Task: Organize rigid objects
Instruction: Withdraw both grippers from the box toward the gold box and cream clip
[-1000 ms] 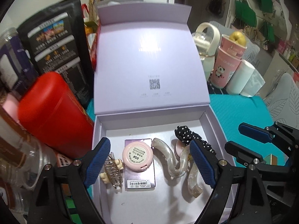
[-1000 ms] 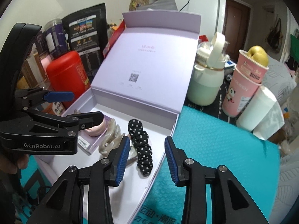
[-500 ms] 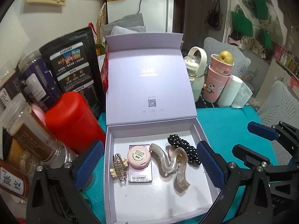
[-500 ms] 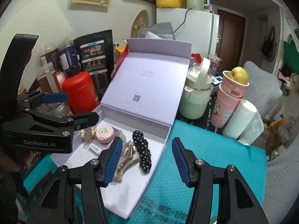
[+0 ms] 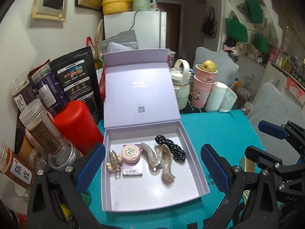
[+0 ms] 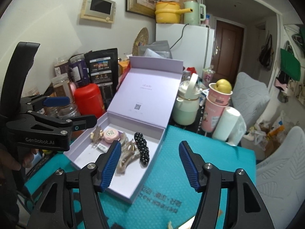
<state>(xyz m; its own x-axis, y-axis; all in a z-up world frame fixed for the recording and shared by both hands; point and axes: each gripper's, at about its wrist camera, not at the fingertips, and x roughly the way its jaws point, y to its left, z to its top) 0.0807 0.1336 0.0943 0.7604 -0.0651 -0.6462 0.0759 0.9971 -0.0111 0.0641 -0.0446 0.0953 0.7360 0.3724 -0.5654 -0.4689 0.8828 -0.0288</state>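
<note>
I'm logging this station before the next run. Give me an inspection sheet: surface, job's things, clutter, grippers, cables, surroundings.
Surface: teal mat, bare to the right of the box.
Job's things: open lilac box, lid upright; inside lie a metal claw clip, pink round compact on a small card, two translucent clips and a black dotted clip.
Clutter: red canister, jars, black pouch, pink cups topped with a yellow fruit, white roll.
Grippers: left gripper open, empty; right gripper opening, empty.
Cables: black cord down the fridge.
Surroundings: white fridge, grey chairs.
</note>
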